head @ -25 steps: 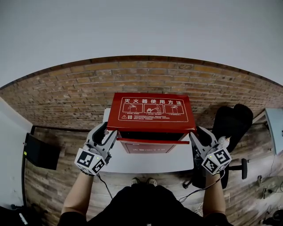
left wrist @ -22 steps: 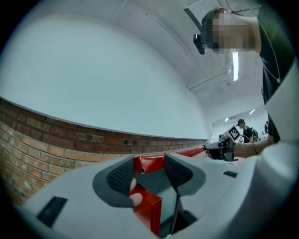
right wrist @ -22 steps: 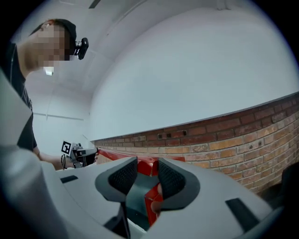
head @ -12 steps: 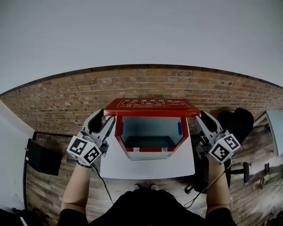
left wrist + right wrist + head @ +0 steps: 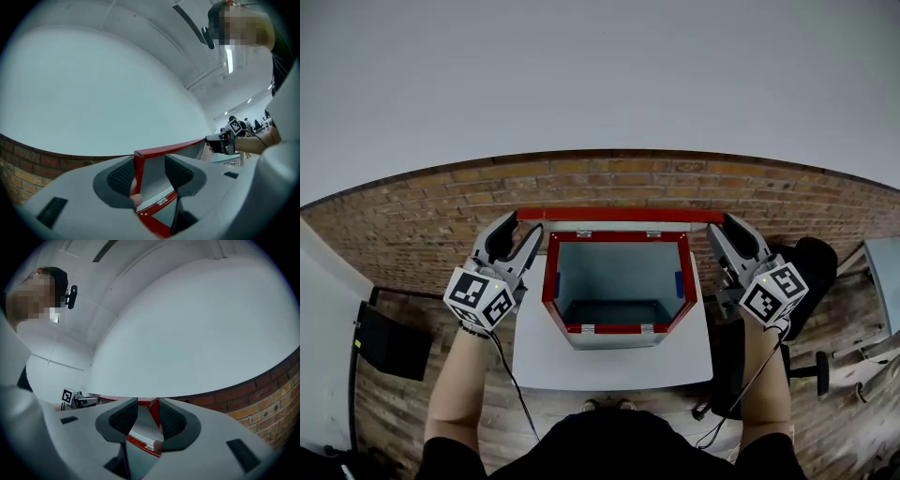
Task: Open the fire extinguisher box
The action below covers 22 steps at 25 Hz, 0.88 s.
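Observation:
The red fire extinguisher box [image 5: 617,329] stands on a small white table [image 5: 609,367], and its grey inside shows empty. Its lid [image 5: 619,215] is swung up, so I see it edge-on as a red bar at the back. My left gripper [image 5: 517,230] is shut on the lid's left corner, my right gripper [image 5: 724,228] on the right corner. In the left gripper view the red lid corner [image 5: 140,161] sits between the pads of my left gripper [image 5: 150,176]. In the right gripper view the lid corner [image 5: 153,409] sits between the pads of my right gripper [image 5: 143,416].
A brick wall [image 5: 412,211] with a white wall above it runs behind the table. A black chair [image 5: 811,272] stands to the right, a black case [image 5: 389,342] lies on the wooden floor to the left, and a cable [image 5: 511,384] hangs from my left hand.
Both grippers have risen and moved back with the lid's corners. The lid has swung from lying nearly flat over the box to standing upright, and the box's inside has come into view.

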Each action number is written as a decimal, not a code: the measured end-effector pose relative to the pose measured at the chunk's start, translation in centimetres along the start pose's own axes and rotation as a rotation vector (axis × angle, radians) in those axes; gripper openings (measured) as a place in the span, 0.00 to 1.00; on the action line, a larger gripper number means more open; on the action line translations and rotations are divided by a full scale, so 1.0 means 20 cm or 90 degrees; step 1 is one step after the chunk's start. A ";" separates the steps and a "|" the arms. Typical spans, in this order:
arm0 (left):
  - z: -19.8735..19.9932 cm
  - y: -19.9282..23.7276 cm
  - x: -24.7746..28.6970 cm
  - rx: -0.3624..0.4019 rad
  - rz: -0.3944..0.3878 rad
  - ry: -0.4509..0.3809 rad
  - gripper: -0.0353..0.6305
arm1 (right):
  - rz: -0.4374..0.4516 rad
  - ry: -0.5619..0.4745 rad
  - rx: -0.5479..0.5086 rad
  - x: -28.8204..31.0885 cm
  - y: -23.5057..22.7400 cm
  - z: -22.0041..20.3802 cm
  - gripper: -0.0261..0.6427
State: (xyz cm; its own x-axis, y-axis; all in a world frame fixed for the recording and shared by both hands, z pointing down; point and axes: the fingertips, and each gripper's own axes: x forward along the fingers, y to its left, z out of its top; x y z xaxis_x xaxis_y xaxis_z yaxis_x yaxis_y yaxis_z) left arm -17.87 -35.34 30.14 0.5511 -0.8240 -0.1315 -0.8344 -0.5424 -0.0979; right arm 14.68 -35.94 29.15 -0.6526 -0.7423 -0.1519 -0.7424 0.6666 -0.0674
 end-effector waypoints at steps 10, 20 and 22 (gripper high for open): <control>0.02 0.11 0.16 0.022 -0.003 -0.018 0.41 | -0.027 0.017 -0.100 0.16 -0.13 0.02 0.26; -0.01 0.27 0.36 0.029 0.010 0.005 0.37 | -0.082 0.034 -0.117 0.37 -0.33 0.03 0.18; -0.02 0.30 0.40 0.030 0.013 0.012 0.36 | -0.088 0.042 -0.121 0.41 -0.36 0.02 0.17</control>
State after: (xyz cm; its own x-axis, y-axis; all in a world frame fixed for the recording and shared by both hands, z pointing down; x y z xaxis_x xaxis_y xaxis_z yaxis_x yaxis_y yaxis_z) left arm -18.46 -45.14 28.95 0.5331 -0.8382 -0.1151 -0.8440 -0.5173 -0.1418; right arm 14.81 -46.79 28.02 -0.5471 -0.8323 -0.0886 -0.8361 0.5385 0.1048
